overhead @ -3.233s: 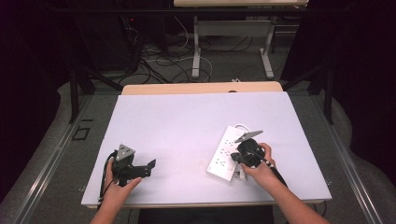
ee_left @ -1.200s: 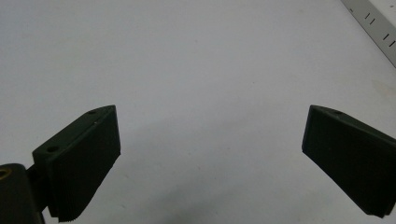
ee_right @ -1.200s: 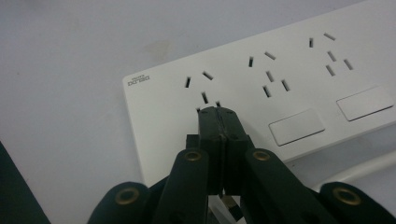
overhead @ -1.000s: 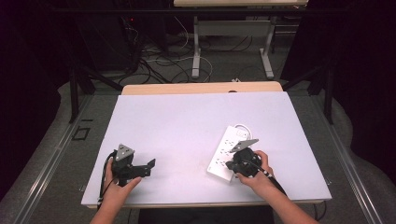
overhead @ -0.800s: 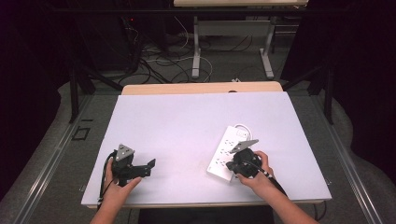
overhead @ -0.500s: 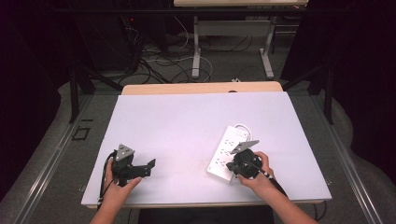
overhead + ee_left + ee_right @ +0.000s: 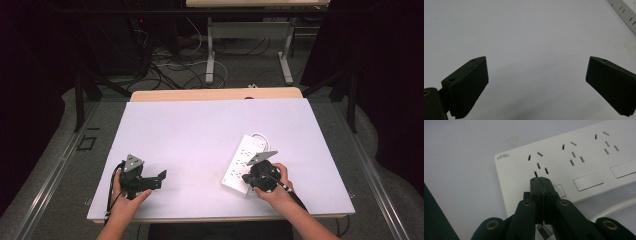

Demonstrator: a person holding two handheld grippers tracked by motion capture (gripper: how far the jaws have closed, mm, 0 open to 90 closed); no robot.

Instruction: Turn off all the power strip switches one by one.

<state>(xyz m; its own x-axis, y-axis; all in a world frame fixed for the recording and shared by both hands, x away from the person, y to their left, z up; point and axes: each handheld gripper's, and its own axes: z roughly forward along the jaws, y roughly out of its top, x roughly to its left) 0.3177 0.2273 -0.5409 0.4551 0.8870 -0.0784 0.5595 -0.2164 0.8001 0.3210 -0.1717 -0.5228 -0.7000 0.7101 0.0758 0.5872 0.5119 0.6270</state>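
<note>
A white power strip [image 7: 241,161] lies on the right half of the white table [image 7: 200,135], with its white cable [image 7: 260,136] curling at the far end. My right gripper [image 7: 248,178] is shut, and its tips [image 7: 541,180] rest on the strip's near end [image 7: 519,167], beside the first rocker switch [image 7: 560,190] and just below the first socket slots [image 7: 537,163]. I see nothing between its jaws. At the front left my left gripper [image 7: 161,178] stands open, held just above bare table. Its jaws [image 7: 536,82] are wide apart, and a corner of the strip [image 7: 624,12] lies beyond them.
The white cable [image 7: 616,207] runs along the strip's side close to my right gripper. A wooden edge [image 7: 215,94] borders the table's far side. Beyond it stand desk legs [image 7: 211,55] and loose floor cables [image 7: 170,62].
Since the earliest frame my right gripper has slid back to the strip's near end. Over the last second neither gripper nor the strip has moved.
</note>
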